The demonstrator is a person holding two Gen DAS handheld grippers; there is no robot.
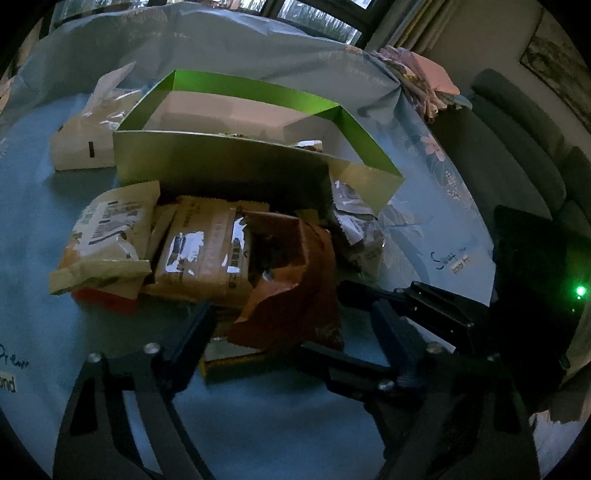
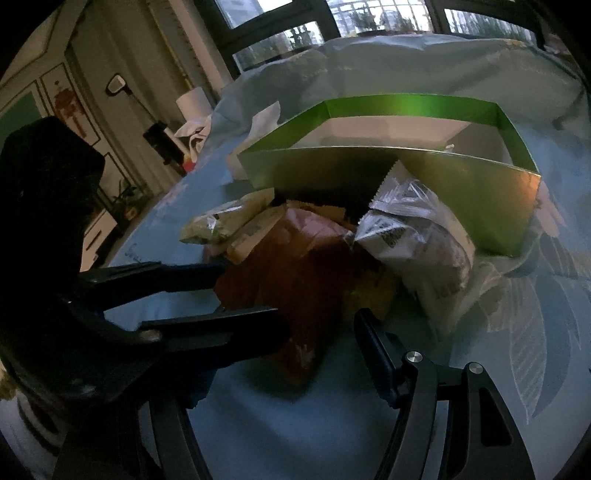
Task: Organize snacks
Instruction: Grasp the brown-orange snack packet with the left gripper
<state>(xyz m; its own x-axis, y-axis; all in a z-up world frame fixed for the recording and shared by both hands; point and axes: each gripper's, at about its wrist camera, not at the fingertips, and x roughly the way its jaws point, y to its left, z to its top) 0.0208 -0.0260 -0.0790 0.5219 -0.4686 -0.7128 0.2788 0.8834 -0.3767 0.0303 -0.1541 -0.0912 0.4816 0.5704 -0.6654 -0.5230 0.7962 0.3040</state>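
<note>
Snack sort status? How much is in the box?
Done: little; the green box holds at most a few wrappers by its near wall. In hand: the left gripper straddles the brown packet, not clamped. Left: the pile, including the cream packet and white packet.

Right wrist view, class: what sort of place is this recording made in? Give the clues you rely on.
Most likely a living room at home. A large window with curtains stands behind the table, a grey sofa sits beside it, and a flowered blue tablecloth covers the table.
</note>
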